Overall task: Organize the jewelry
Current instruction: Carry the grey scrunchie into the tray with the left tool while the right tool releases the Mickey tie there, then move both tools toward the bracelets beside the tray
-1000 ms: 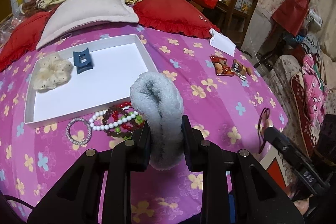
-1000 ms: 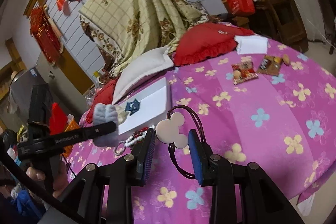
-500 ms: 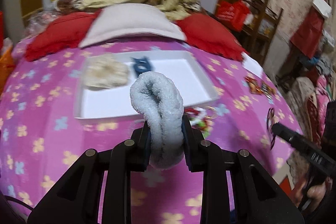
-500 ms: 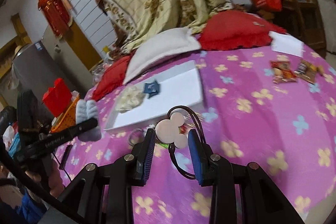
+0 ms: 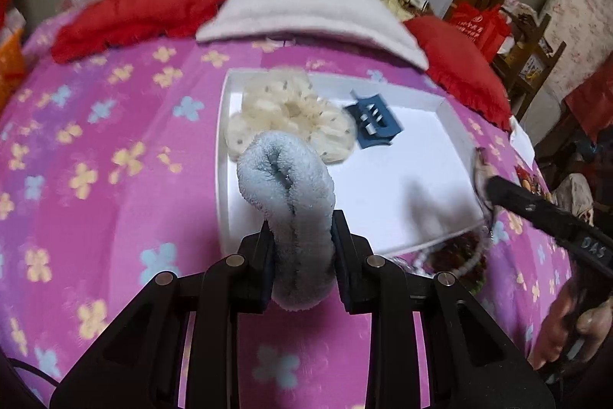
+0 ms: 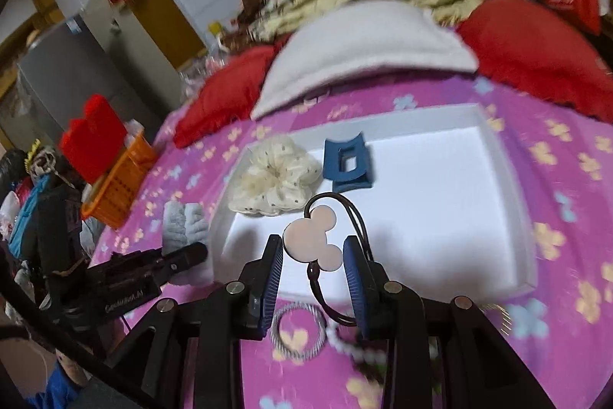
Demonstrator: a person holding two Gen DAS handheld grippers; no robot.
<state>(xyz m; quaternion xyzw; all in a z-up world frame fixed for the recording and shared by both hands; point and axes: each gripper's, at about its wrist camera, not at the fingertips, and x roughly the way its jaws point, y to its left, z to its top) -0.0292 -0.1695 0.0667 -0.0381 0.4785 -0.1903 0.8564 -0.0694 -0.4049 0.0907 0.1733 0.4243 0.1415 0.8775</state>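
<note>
Left gripper (image 5: 302, 236) clamped my fluffy blue scrunchie (image 5: 287, 186) upright | right gripper (image 6: 313, 257) pinched my mouse-shaped hair tie (image 6: 312, 240) | white tray (image 6: 513, 217) lay just ahead, below both | cream scrunchie (image 6: 276, 177), blue claw clip (image 6: 346, 165) filled its far-left end.

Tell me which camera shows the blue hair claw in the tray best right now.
The right wrist view: the blue hair claw sits in the white tray unobstructed and fairly sharp, beside the cream scrunchie. The left wrist view also shows it, but smaller, farther off and smeared by motion blur.
</note>
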